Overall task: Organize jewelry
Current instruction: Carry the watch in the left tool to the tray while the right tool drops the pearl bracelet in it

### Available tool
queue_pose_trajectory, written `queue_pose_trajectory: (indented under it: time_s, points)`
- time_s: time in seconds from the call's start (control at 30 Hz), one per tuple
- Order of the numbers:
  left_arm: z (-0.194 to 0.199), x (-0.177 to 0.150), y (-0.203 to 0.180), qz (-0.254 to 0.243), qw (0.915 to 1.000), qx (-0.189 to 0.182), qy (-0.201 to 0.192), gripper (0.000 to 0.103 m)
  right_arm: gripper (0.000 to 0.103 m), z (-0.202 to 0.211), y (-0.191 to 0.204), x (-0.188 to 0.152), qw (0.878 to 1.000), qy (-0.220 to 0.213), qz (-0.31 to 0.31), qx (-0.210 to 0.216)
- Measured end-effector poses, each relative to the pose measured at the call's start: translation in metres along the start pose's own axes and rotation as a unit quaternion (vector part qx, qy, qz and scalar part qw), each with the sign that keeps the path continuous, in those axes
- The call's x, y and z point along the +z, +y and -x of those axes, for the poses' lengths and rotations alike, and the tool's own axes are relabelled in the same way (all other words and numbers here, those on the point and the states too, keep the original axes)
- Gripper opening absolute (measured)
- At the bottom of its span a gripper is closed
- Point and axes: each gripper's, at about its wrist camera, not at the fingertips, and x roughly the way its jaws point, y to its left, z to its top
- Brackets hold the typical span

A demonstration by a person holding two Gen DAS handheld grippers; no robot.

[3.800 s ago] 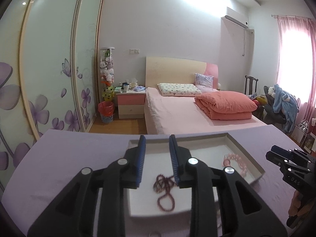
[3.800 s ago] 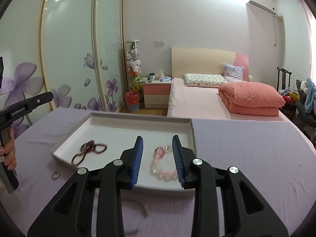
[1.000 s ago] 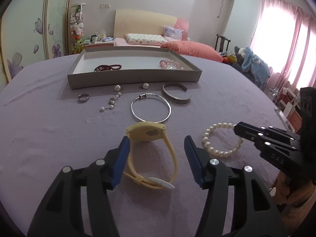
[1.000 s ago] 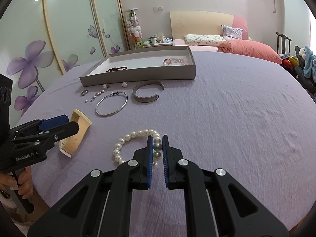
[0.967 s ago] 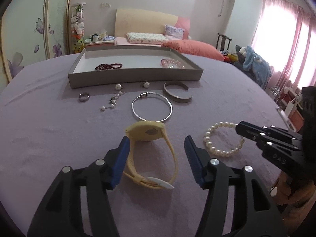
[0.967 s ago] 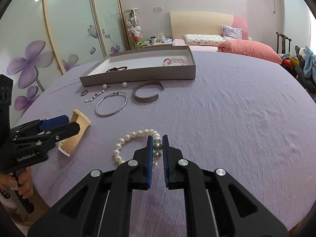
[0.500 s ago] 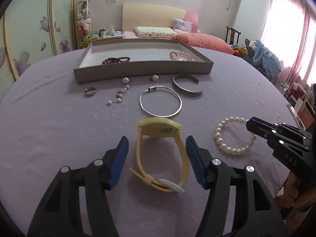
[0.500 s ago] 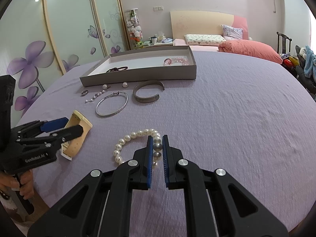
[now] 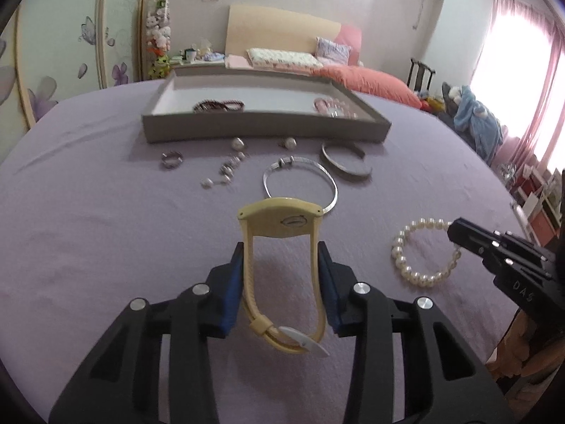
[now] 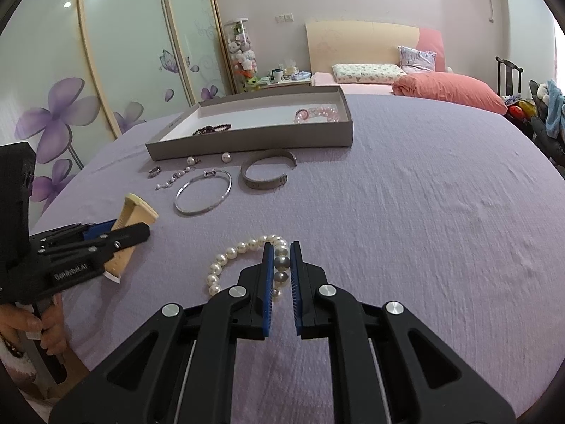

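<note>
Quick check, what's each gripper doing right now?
Left gripper: jaws just closed, pads against the yellow watch strap.
Right gripper: shut on the pearl bracelet.

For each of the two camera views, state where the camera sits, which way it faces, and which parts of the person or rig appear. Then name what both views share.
Left wrist: sits on the left gripper, faces the grey tray; jaws have just closed on the yellow plastic watch; right gripper at its right edge.
Right wrist: sits on the right gripper, shut on the white pearl bracelet; a hand shows holding the left gripper.
Shared: tray, watch, bracelet, thin silver bangle.
</note>
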Motion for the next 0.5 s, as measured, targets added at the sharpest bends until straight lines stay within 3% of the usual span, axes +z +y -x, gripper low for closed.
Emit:
queue_pose_trajectory:
  time_s: [0.5]
  points:
    - [0.050,0.031,0.022,0.016,0.9948,0.013,-0.100,0.038,0.010,0.022,-0.003,0.039,0.997,-0.080,0.012,-0.004]
